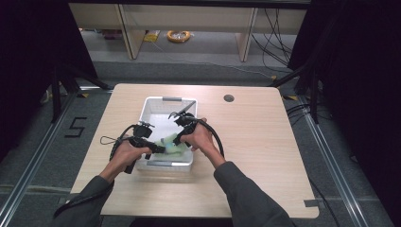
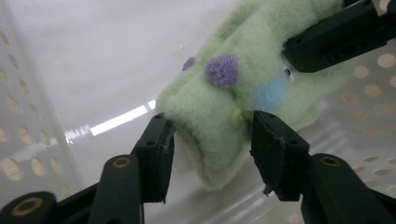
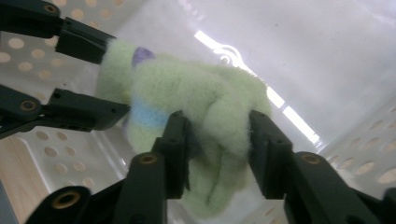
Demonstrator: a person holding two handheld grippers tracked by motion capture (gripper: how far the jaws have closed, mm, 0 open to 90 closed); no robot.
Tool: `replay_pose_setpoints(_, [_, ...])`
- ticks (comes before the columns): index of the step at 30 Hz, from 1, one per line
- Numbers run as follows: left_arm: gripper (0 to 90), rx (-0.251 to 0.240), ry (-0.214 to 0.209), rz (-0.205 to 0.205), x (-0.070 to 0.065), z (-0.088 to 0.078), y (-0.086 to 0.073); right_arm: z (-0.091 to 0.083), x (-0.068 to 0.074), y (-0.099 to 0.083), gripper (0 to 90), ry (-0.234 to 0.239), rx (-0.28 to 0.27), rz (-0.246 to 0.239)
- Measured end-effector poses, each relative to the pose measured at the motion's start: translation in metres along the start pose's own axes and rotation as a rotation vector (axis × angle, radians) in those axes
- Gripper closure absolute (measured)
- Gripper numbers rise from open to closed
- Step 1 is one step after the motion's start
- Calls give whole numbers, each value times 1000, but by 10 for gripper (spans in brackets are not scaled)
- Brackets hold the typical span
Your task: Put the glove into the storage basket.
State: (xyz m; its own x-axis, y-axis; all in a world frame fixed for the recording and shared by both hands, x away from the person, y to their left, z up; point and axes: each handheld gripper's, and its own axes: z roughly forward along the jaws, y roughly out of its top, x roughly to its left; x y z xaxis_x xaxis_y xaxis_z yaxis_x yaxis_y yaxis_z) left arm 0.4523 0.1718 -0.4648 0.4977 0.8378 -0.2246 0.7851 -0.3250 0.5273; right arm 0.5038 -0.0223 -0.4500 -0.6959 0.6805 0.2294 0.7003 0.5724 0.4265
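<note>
A person is working at a light wooden desk (image 1: 265, 156) with a two-jaw gripper in each hand, both reaching into a white perforated basket (image 1: 156, 101) that is sitting toward the desk's left half, nearer the front edge than the back. Inside the basket, against its front wall, a pale green fuzzy sock (image 1: 172, 145) is lying bunched up — it has purple dots and a light blue patch.

The left gripper (image 2: 212, 140) is straddling one end of the sock; its jaws are standing apart, the left one just brushing the fabric and the right one a little clear of it, so nothing is being squeezed. The right gripper (image 3: 219, 140) is sitting around the sock's other, folded end, with green fleece bulging between the jaws and touching both inner faces — whether they are truly pressing on it I cannot tell.

In the high view both hands are meeting over the basket's front half, cables trailing behind.
</note>
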Motion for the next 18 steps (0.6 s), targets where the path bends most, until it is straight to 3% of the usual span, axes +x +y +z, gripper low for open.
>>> replay_pose_setpoints(7, [443, -55, 20, -9, 0, -13, 4, -13, -3, 2, 541, -16, -52, 12])
replay_pose_setpoints(9, [443, -77, 28, -1, -2, -17, 5, -18, -4, 3, 538, -10, -78, -7])
replay_pose_setpoints(13, [420, -116, 16, -10, -8, -26, 6, -29, -1, 4, 517, 0, -110, -22])
replay_pose_setpoints(18, [378, -164, -7, 9, -19, -35, 5, -43, 0, 0, 467, 5, -145, -35])
